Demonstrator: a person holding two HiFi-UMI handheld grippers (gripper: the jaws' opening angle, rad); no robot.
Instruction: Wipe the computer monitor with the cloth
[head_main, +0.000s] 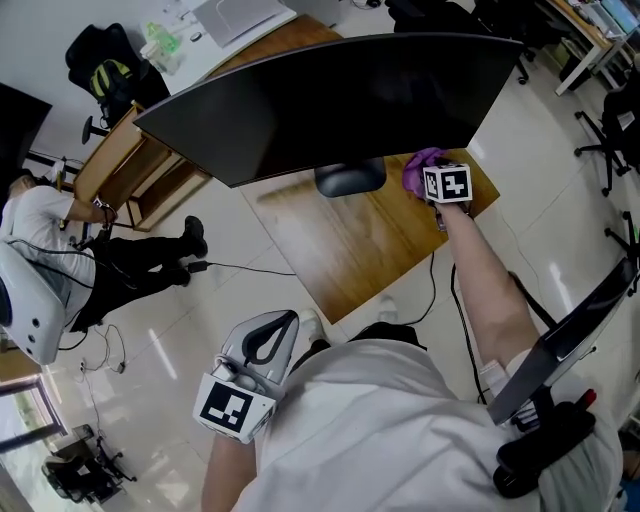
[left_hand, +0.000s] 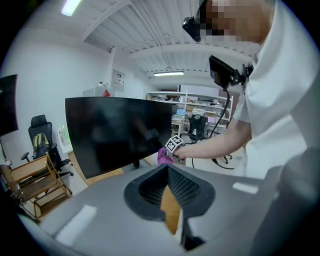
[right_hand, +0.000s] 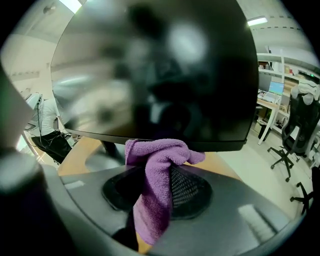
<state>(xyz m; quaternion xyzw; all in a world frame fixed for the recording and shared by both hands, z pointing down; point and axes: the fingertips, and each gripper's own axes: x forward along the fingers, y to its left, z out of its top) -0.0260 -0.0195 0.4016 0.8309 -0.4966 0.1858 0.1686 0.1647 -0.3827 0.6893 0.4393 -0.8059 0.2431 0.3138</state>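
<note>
A large dark curved monitor stands on a wooden worktop, its screen facing the person who holds the tools. The right claw is reached out to the screen's lower right corner, at about 3 o'clock from the monitor stand. It is clamped on a purple microfibre cloth. In the right gripper view the cloth is pinched between the jaws, one end bunched above them and the other hanging below. The bunched end sits just at the monitor's bottom edge, at 12 o'clock from the claw. Whether it already touches the glass I cannot tell.

The left claw hangs low at 7 o'clock in the head view, off the worktop and near the person's body. Its jaws meet at the tips, with nothing between them.

I judge the wiping to be at its start, or at a lower corner of a pass, since the broad screen above looks unreached. The next move calls for lifting the bunched end flat against the glass and sweeping toward 9 o'clock with light, even pressure. The grip must stay firm so the cloth does not slip, and the hard jaws must stay off the screen.
</note>
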